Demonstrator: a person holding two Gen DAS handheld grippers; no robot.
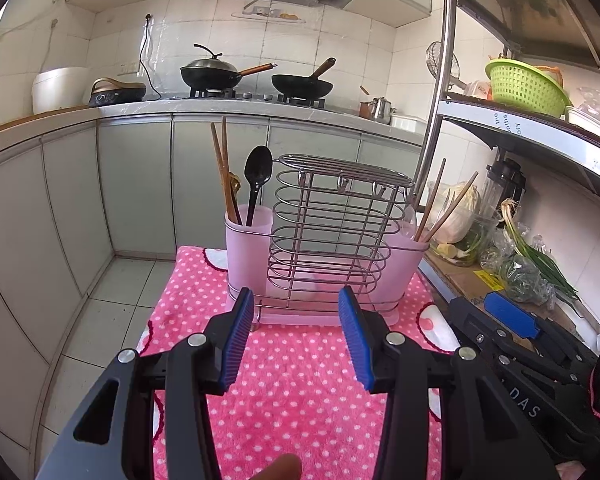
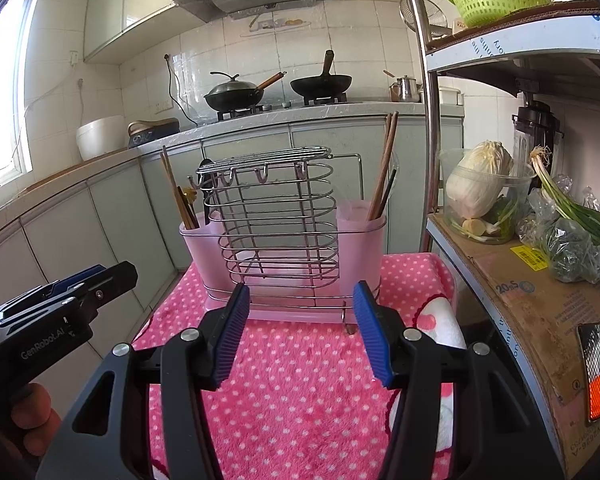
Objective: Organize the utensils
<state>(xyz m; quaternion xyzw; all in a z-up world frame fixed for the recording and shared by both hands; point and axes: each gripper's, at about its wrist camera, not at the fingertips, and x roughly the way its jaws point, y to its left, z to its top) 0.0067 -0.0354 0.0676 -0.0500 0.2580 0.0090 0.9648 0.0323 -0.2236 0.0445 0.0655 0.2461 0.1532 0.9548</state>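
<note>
Your left tongs (image 1: 296, 308) are spread, nothing between the blue pads, hovering over the pink dotted towel (image 1: 292, 384) just in front of the rack (image 1: 328, 232). Your right tongs (image 2: 302, 304) are spread too and grip nothing, also just short of the rack. In the right view the left tool sits off to the rack's left, with your fingers (image 2: 32, 412) around its handle.

The wire rack stands on the towel-covered surface, flanked by two pink cups. The cup left of the rack (image 1: 248, 240) holds wooden chopsticks (image 1: 222, 172) and a black spoon (image 1: 258, 176), all upright. The cup right of the rack (image 2: 362, 224) holds more chopsticks (image 2: 386, 160), leaning. Behind the rack, two woks (image 1: 216, 70) sit on the stove.
</note>
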